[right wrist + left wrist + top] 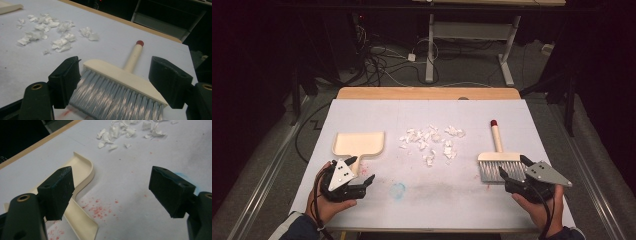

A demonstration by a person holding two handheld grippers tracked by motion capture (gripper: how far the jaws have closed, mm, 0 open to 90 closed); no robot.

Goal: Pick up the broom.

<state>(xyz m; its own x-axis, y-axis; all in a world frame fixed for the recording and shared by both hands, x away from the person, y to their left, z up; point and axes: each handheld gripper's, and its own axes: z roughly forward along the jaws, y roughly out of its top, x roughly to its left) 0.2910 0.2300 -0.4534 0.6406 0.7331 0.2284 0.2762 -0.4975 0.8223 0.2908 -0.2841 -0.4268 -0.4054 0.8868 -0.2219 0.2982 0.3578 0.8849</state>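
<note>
A cream dustpan (359, 144) lies flat at the table's left, its handle pointing toward me. White paper scraps (432, 141) are scattered in the middle. A brush (498, 161) with a cream head, grey bristles and a red-tipped handle lies at the right. My left gripper (362, 169) is open just right of the dustpan handle; in the left gripper view, the dustpan (83, 167) passes under the left jaw of my left gripper (112, 187). My right gripper (115, 75) is open, its jaws standing either side of the brush head (120, 75), with the left pad next to the bristles.
The table (377, 112) has a pale sheet with a wooden strip along the far edge. Red specks (98, 208) and a blue smudge (398, 190) mark the sheet near me. More paper scraps (45, 32) lie left of the brush. Beyond the table are desk legs and floor cables.
</note>
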